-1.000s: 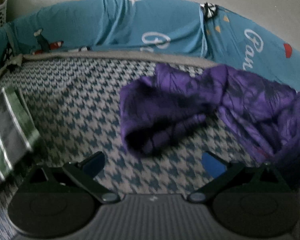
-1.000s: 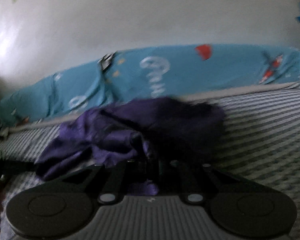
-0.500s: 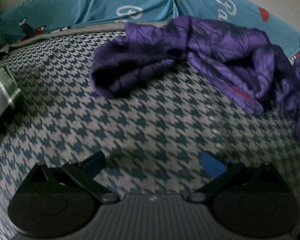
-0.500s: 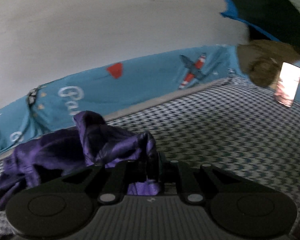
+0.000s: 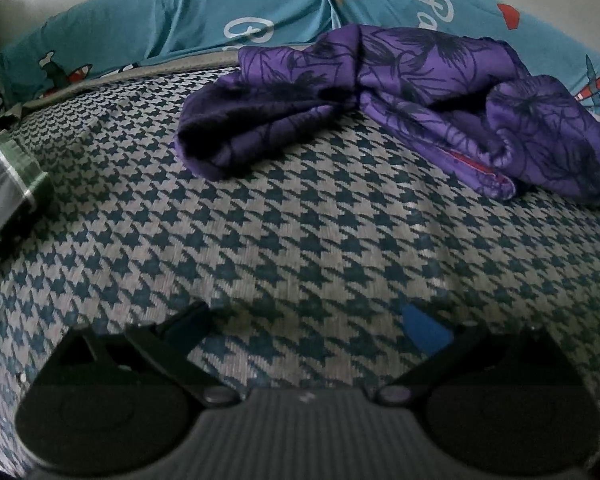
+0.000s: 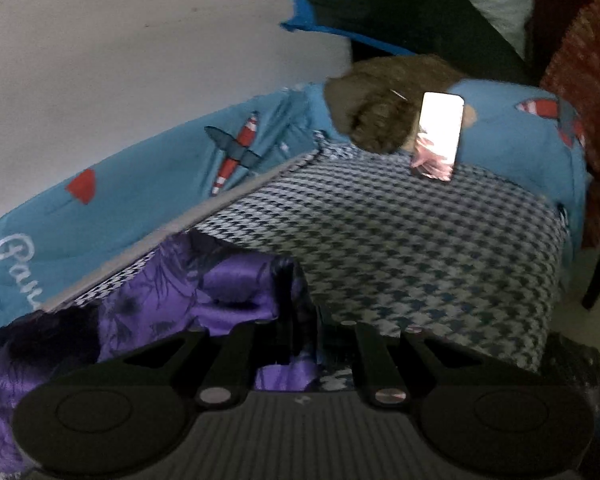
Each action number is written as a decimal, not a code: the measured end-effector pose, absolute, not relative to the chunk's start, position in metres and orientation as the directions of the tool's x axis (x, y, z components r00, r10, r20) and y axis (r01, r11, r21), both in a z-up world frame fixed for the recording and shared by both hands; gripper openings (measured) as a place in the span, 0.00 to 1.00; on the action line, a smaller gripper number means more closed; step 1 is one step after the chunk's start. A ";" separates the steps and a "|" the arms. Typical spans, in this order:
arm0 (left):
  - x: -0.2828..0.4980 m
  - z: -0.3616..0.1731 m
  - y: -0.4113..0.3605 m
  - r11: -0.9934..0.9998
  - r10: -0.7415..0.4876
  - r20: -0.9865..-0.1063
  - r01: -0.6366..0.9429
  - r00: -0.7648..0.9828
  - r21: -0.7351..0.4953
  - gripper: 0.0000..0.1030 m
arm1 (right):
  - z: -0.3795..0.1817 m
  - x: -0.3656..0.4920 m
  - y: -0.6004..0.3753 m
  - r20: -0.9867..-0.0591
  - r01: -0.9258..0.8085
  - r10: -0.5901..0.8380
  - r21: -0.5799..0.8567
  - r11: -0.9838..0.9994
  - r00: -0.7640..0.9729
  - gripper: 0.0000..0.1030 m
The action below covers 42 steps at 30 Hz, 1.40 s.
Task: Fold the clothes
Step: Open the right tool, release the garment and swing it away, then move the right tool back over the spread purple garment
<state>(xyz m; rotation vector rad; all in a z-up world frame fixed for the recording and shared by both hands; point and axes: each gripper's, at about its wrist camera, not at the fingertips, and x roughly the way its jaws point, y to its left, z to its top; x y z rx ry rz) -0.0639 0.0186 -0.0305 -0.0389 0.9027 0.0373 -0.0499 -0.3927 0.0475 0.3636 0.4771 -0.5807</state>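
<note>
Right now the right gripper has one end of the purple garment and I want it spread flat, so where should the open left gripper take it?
Probably the bunched free end of the purple garment, from the bedspread side: it lies nearest the left gripper.

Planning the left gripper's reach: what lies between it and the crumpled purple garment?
Only bare houndstooth bedcover separates the open left gripper from the crumpled purple garment, as the left wrist view shows.

Black left claw (image 5: 306, 322) with blue pads, grey ribbed body, round black housings, silver pivot screws
</note>
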 end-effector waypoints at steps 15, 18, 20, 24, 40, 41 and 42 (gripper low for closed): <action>-0.077 -0.031 0.014 0.997 0.047 -0.769 -0.074 0.638 -0.001 1.00 | 0.051 -0.060 -0.403 -0.509 0.531 -0.349 0.271 0.803 0.787 0.19; -0.078 -0.031 0.014 0.997 0.050 -0.768 -0.076 0.639 0.002 1.00 | 0.050 -0.056 -0.399 -0.509 0.444 -0.249 0.308 0.841 0.824 0.26; -0.078 -0.030 0.014 0.997 0.051 -0.767 -0.077 0.640 0.003 1.00 | 0.049 -0.052 -0.390 -0.510 0.360 -0.158 0.326 0.874 0.846 0.30; -0.079 -0.031 0.013 0.997 0.052 -0.766 -0.077 0.640 0.002 1.00 | 0.046 -0.044 -0.369 -0.519 0.215 -0.004 0.347 0.913 0.855 0.35; -0.077 -0.030 0.014 0.996 0.057 -0.775 -0.091 0.629 -0.001 1.00 | 0.028 -0.032 -0.307 -0.595 -0.026 0.209 0.301 0.953 0.776 0.44; -0.076 -0.030 0.014 0.996 0.057 -0.777 -0.093 0.627 -0.002 1.00 | 0.026 -0.029 -0.303 -0.612 -0.032 0.208 0.285 0.958 0.763 0.44; -0.075 -0.029 0.014 0.996 0.057 -0.779 -0.094 0.625 -0.003 1.00 | 0.024 -0.026 -0.300 -0.630 -0.039 0.205 0.268 0.963 0.749 0.44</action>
